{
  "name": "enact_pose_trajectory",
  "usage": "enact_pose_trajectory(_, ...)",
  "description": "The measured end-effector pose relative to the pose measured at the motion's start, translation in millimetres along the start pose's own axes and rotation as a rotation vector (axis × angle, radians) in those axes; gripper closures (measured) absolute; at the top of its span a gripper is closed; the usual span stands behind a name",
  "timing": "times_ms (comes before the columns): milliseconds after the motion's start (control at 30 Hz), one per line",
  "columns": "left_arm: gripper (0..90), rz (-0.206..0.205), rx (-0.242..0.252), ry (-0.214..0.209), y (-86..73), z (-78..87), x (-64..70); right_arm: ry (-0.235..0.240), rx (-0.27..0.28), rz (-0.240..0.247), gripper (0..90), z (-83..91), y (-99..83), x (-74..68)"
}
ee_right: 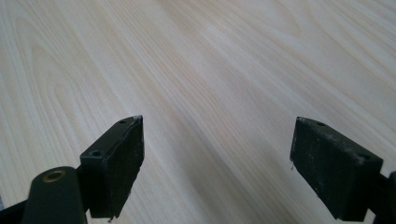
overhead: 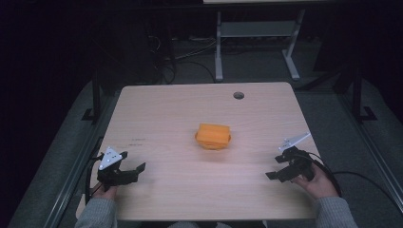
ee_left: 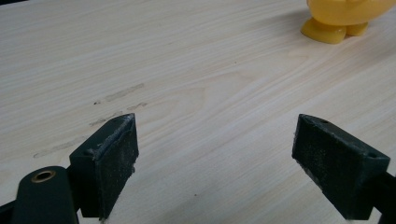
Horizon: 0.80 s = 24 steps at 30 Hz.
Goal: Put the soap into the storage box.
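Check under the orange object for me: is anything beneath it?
The orange object rests on the bare table; the left gripper view shows stubby feet touching wood. Whatever lies directly under its body stays hidden.

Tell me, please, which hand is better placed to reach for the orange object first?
Probably the left. The left tool is open and its view has the orange object ahead, while the right tool, also open, faces bare table.

The pale wood-grain tabletop [overhead: 166, 114] lies bare around one obstacle, a squat orange plastic container [overhead: 213, 136] near its middle. Open surface stretches between it and each wide-jawed black gripper, left [overhead: 132, 163] and right [overhead: 278, 167]. A round cable hole [overhead: 238, 95] sits near the far edge.
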<state>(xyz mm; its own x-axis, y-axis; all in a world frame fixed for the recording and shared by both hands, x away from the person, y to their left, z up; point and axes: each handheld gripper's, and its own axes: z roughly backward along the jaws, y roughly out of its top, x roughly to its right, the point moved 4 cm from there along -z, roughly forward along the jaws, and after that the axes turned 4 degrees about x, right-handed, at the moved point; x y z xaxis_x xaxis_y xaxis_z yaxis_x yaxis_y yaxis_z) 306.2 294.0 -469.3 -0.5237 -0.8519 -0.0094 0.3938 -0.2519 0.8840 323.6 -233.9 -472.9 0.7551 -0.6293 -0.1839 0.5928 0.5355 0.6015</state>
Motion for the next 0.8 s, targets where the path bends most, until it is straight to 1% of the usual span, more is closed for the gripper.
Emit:
enact_pose_trajectory(200,13.6,-0.02,-0.013,-0.011,-1.0,-0.3,1.0,-0.005,0.025,-0.02,16.8,4.9,-9.6,-1.3)
enact_pose_trajectory(300,13.6,-0.019,-0.014,-0.018,-1.3,-0.2,1.7,-0.012,0.038,-0.024,16.8,4.9,-16.0,-2.8)
enact_pose_trajectory(400,13.6,-0.016,-0.016,-0.026,-1.6,-0.5,2.0,-0.009,0.051,-0.044,16.8,4.2,-21.0,-4.3)
enact_pose_trajectory(500,13.6,-0.015,-0.012,-0.028,-1.4,-0.8,2.2,-0.016,0.061,-0.04,16.8,4.3,-24.5,-4.0)
enact_pose_trajectory(533,13.6,-0.014,-0.014,-0.029,-1.4,-0.8,2.4,-0.019,0.065,-0.05,16.8,5.2,-25.1,-4.9)
enact_pose_trajectory(567,13.6,-0.016,-0.013,-0.031,-1.4,-1.1,2.5,-0.019,0.077,-0.045,16.7,5.6,-26.2,-5.0)
enact_pose_trajectory(600,13.6,-0.019,-0.015,-0.032,-1.4,-1.3,2.5,-0.016,0.084,-0.056,16.7,6.1,-27.0,-6.4)
enact_pose_trajectory(633,13.6,-0.022,-0.017,-0.034,-1.4,-1.7,2.7,-0.019,0.088,-0.05,16.6,6.1,-27.9,-6.6)
enact_pose_trajectory(700,13.6,-0.021,-0.016,-0.038,-1.5,-2.7,4.3,-0.026,0.078,-0.057,16.4,5.6,-29.9,-8.4)
enact_pose_trajectory(733,13.6,-0.025,-0.022,-0.039,-1.5,-2.5,4.9,-0.033,0.076,-0.048,16.3,5.1,-30.6,-8.4)
enact_pose_trajectory(767,13.6,-0.029,-0.018,-0.041,-1.2,-2.7,5.4,-0.037,0.073,-0.059,16.1,5.3,-30.7,-10.1)
enact_pose_trajectory(800,13.6,-0.031,-0.017,-0.041,-0.8,-2.5,5.7,-0.04,0.073,-0.046,16.0,5.9,-31.1,-10.2)
